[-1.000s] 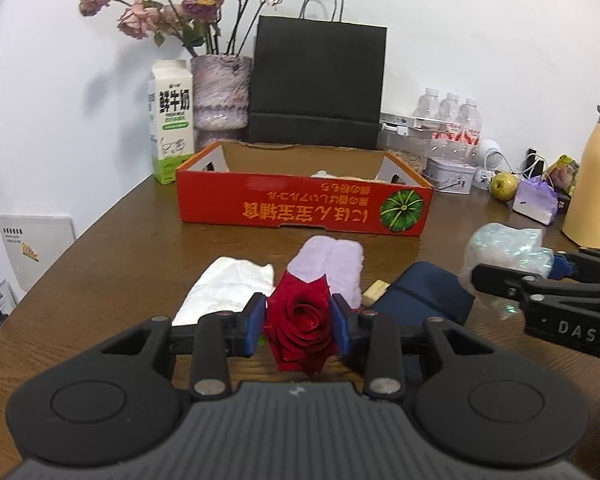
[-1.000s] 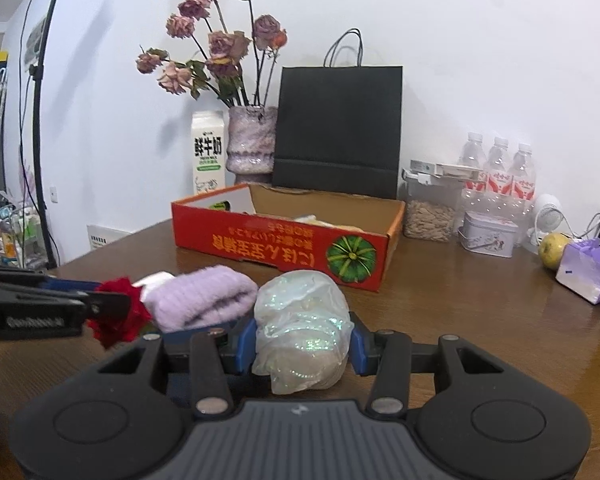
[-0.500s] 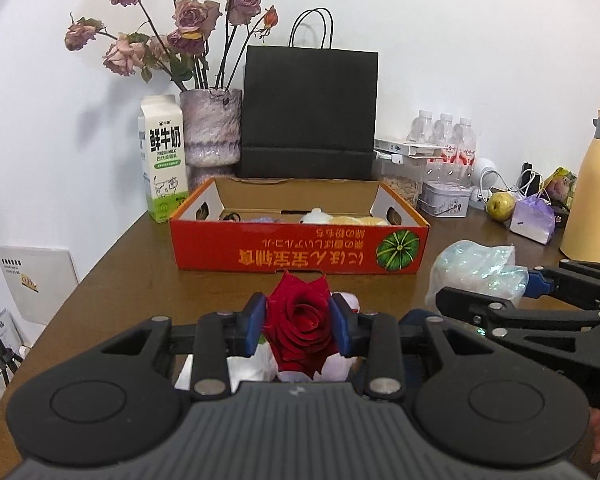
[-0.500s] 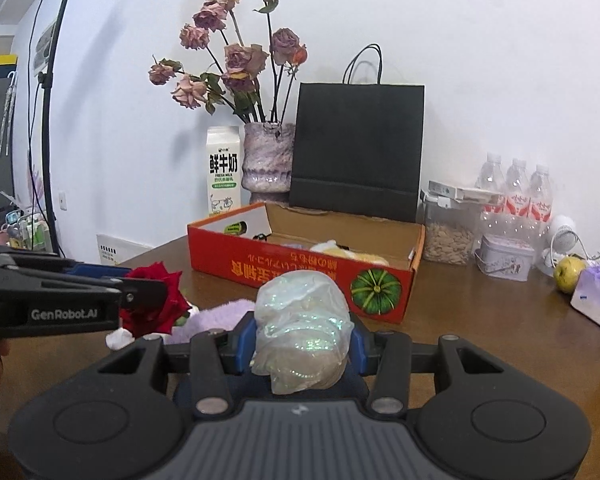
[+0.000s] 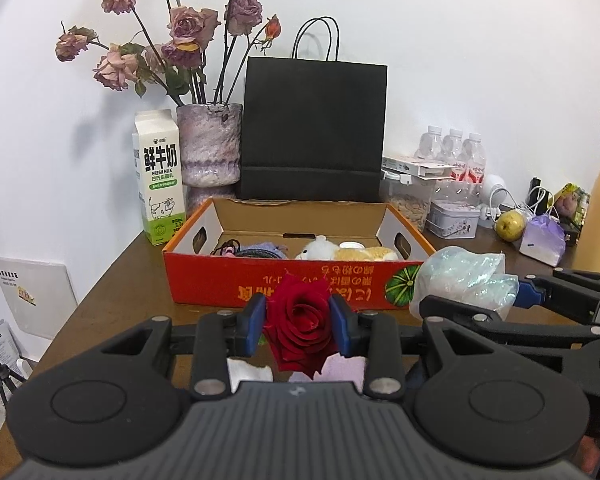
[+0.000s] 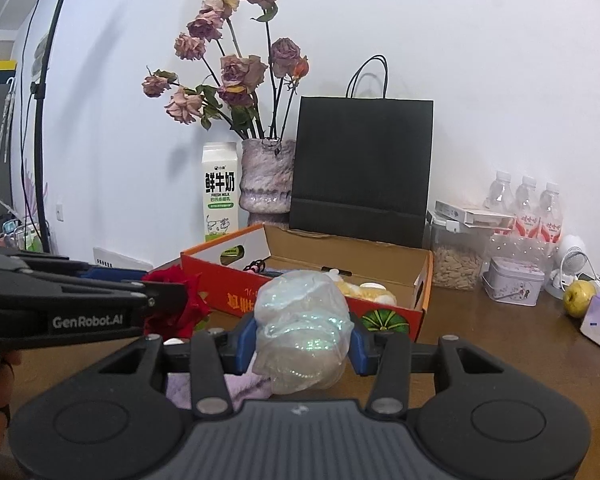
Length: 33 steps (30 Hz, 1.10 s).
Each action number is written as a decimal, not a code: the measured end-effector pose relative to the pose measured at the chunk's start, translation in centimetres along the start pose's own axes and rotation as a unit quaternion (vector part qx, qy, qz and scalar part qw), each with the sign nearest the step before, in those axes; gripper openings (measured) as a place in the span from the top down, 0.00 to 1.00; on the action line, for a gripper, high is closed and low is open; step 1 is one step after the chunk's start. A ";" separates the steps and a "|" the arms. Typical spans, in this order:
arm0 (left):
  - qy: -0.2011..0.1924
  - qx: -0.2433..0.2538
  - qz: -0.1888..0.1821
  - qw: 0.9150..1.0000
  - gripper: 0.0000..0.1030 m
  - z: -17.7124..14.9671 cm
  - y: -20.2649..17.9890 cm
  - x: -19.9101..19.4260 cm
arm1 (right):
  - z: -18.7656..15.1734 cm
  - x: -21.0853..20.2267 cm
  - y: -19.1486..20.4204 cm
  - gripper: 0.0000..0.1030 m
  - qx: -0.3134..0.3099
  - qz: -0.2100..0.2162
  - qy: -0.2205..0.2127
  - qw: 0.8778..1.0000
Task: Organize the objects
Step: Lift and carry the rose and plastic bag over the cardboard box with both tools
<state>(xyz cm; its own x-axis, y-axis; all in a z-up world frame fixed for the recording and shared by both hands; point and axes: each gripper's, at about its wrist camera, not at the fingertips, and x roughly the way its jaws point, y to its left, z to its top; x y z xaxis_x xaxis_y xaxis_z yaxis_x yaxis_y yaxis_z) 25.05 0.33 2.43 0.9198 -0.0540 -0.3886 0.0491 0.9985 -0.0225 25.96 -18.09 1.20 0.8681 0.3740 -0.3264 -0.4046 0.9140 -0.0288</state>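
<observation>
Between the blue pads, left gripper [image 5: 299,326]: clamped on red rose [image 5: 300,330]; bloom upright, facing the lens.
Right gripper [image 6: 302,342]: clamped on crumpled plastic bag [image 6: 302,330]; bulges above and below the pads.
Change over last second: both loads lifted clear of the wooden table [image 5: 112,304] and carried forward; orange cardboard box [image 5: 284,284] now larger and straight ahead, interior visible where only the front wall showed earlier.
Meaning for task: transport step, likely toward a drop into the box; release not yet due, both loads short of the near wall.
Ahead of left gripper, box contents: plush toy [image 5: 340,252], dark cord, small lilac item.
Below the grippers: white cloth [image 5: 248,370] and lilac knit cloth [image 6: 220,390] left on the table.
Rose: soft layered petals, velvety, easily crushed.
Bag: thin iridescent film, wrinkled, springy.
Box: stiff corrugated card, hand slots in the side walls.
</observation>
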 end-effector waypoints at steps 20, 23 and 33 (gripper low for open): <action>-0.006 -0.006 -0.002 1.000 0.65 3.5 1.3 6.0 | 2.7 6.0 -2.0 0.57 0.008 0.001 -0.009 1.000; -0.002 -0.009 -0.004 1.000 0.65 3.8 1.5 7.3 | 3.1 7.1 -2.3 0.57 0.011 0.003 -0.012 1.000; -0.004 -0.016 -0.007 1.000 0.65 5.7 2.2 10.9 | 4.1 11.2 -3.9 0.57 0.024 0.001 -0.011 1.000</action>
<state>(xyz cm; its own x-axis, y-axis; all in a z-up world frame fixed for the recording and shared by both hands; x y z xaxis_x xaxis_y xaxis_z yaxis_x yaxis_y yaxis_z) 37.41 1.90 3.35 0.9222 -0.0685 -0.3806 0.0506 0.9971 -0.0568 38.44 -16.81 1.53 0.8733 0.3793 -0.3058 -0.3932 0.9193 0.0174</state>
